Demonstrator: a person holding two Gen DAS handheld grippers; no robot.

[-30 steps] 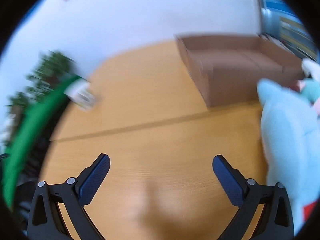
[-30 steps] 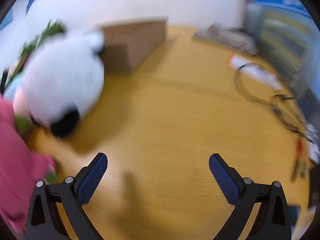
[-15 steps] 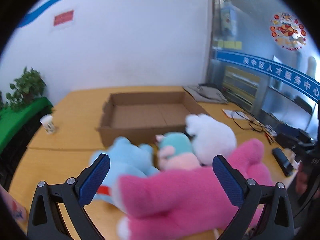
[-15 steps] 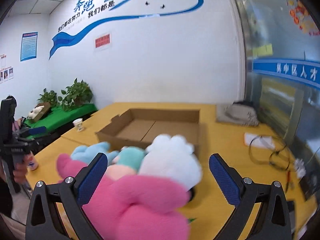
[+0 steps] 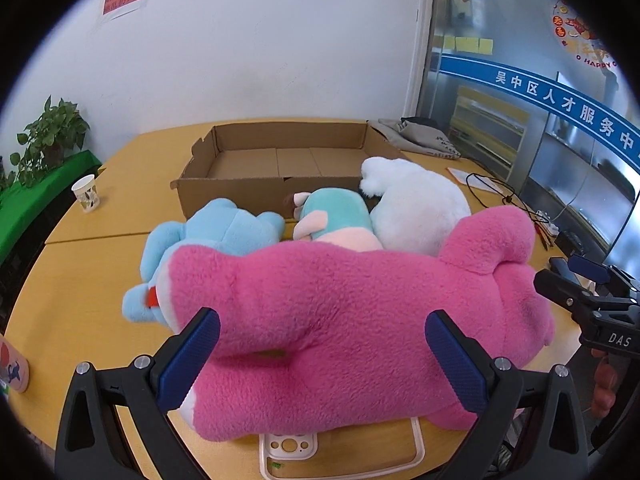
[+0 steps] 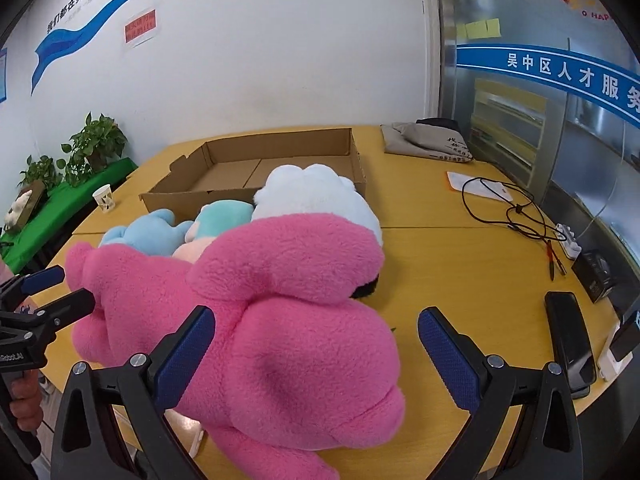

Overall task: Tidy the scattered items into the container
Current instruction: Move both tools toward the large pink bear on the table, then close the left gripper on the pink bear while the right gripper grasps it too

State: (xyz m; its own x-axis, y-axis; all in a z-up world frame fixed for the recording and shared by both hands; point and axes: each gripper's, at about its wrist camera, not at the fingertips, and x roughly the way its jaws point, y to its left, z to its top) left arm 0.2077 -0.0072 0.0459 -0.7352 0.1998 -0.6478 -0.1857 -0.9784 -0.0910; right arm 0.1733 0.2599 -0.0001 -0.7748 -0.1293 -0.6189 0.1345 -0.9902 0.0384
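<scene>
A big pink plush toy [image 5: 352, 320] lies on the yellow table [image 5: 88, 272] in front of both grippers; it also shows in the right wrist view [image 6: 280, 312]. Behind it lie a light blue plush [image 5: 208, 236], a teal and peach plush [image 5: 336, 220] and a white plush [image 5: 416, 204]. An open, empty cardboard box [image 5: 288, 160] stands behind them, also in the right wrist view [image 6: 256, 164]. My left gripper [image 5: 320, 360] is open, its jaws either side of the pink plush. My right gripper [image 6: 316, 356] is open over the plush's rear end.
A paper cup [image 5: 86, 194] stands at the left. A white frame [image 5: 340, 452] lies under the pink plush at the front edge. A grey cloth bag [image 6: 428, 142], cables [image 6: 508, 208], a power strip and a black case [image 6: 568, 340] lie on the right.
Both cameras swung from blurred, close views of the tabletop to steady views. Both grippers have since closed in on the pink plush, which now fills the foreground. Both stayed open.
</scene>
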